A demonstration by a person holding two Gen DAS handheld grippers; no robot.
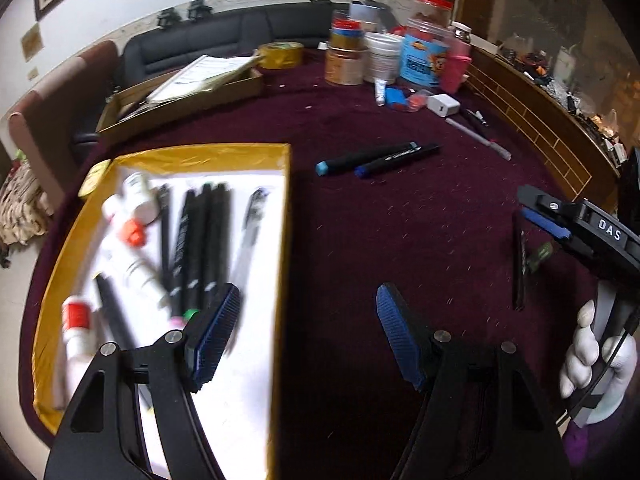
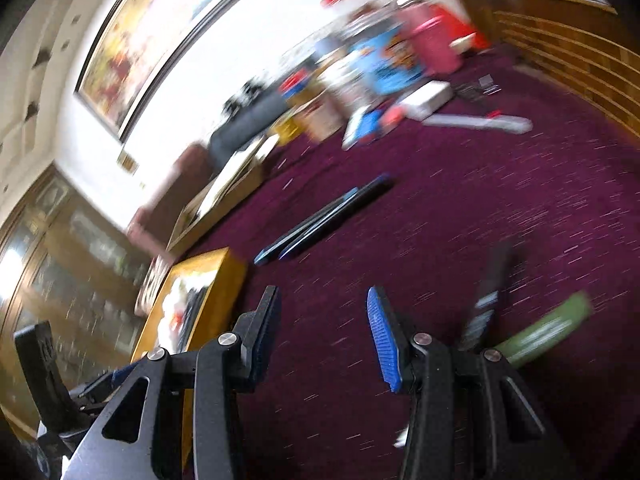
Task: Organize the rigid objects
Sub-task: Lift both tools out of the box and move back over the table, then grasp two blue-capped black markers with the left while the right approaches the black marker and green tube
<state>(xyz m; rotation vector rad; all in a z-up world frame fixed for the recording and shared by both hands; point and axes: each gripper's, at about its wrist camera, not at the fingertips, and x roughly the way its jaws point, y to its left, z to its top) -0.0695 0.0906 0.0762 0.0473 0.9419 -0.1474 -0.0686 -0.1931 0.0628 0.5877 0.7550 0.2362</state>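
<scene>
Toward the near left corner of the table (image 1: 400, 216), as the left wrist camera shows it, sits a yellow-walled tray (image 1: 282, 240) with a white floor, evidently the collecting place, since pens and markers already lie in it roughly side by side: I count about four dark markers, one clear-barrelled pen, and some three white tubes with red or orange caps, though blur makes that count uncertain. The left tool (image 1: 308, 320) hangs over the tray's right wall, fingers spread apart and holding nothing. Out on the table's middle two markers (image 1: 376, 158) lie parallel and touching, one light-blue-capped, one dark-blue, not yet gathered. Toward the right edge lie a thin black pen (image 1: 519, 272) and a small green object (image 1: 540, 254), below the right tool (image 1: 560, 224). From the right wrist camera, heavily blurred, the right tool (image 2: 324, 324) is spread apart and empty, aimed over bare cloth; the same two markers (image 2: 320, 220) lie ahead, the tray (image 2: 216, 292) to its left, a dark pen (image 2: 486, 300) and a green object (image 2: 548, 328) beside its right finger.
</scene>
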